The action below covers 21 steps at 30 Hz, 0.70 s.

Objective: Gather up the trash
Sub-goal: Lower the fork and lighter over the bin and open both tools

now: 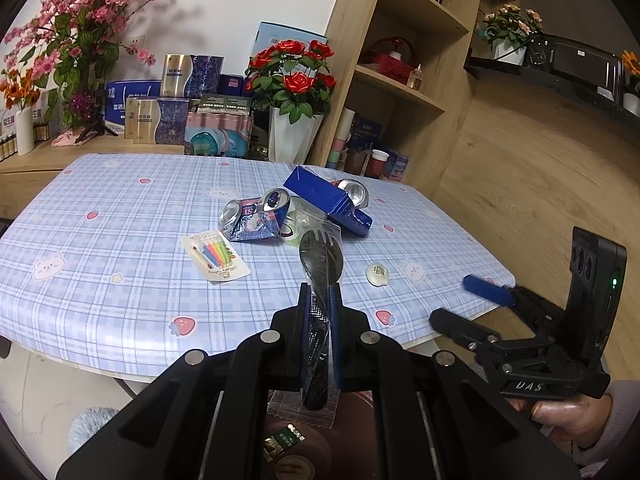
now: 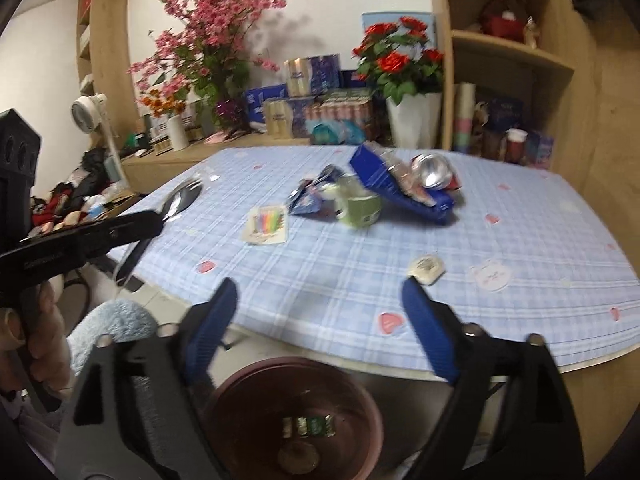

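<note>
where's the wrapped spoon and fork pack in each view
Left wrist view: the wrapped spoon and fork pack stands bottom centre, clamped in the left gripper.
Right wrist view: the same pack is at the left edge, poking from the left gripper over the table's corner.
Shared landmark: the candle card on the checked tablecloth.

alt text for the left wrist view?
The left gripper is shut on a clear packet of plastic cutlery above a brown bin. Beyond, crushed cans and a blue box litter the checked table.
</note>
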{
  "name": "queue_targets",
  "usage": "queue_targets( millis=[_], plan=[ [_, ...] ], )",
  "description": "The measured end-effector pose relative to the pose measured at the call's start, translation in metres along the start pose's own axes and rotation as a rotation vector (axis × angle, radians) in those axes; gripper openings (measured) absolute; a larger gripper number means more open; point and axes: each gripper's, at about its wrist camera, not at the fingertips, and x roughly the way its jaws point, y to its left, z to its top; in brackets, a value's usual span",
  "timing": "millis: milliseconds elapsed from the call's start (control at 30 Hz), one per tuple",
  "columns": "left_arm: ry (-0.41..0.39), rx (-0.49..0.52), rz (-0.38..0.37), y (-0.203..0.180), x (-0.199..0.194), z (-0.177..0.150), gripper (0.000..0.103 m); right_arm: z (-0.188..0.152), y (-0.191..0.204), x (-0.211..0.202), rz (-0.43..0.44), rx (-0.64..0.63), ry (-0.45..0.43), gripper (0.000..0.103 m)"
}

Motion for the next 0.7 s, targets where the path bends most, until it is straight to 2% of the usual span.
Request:
queue_targets(
  millis=[133,267,667,700],
  plan=[
    [-0.011,0.021,-0.006,-0.005,-0.002,-0.001,0.009,0.005,-0.013,-0.007,-0.076,0.037,-0.047,0.097],
    [-0.028,0.038,-0.016,-0.01,-0.006,-0.001,0.009,0.007,-0.021,-0.014,-0.133,0.051,-0.092,0.097],
    [-0.032,0.099,-0.083,-0.026,-0.012,-0.005,0.01,0.003,-0.027,-0.018,-0.151,0.054,-0.098,0.097],
    [-0.031,0.097,-0.099,-0.026,-0.012,-0.006,0.016,0.003,-0.026,-0.018,-0.149,0.054,-0.096,0.097]
  ],
)
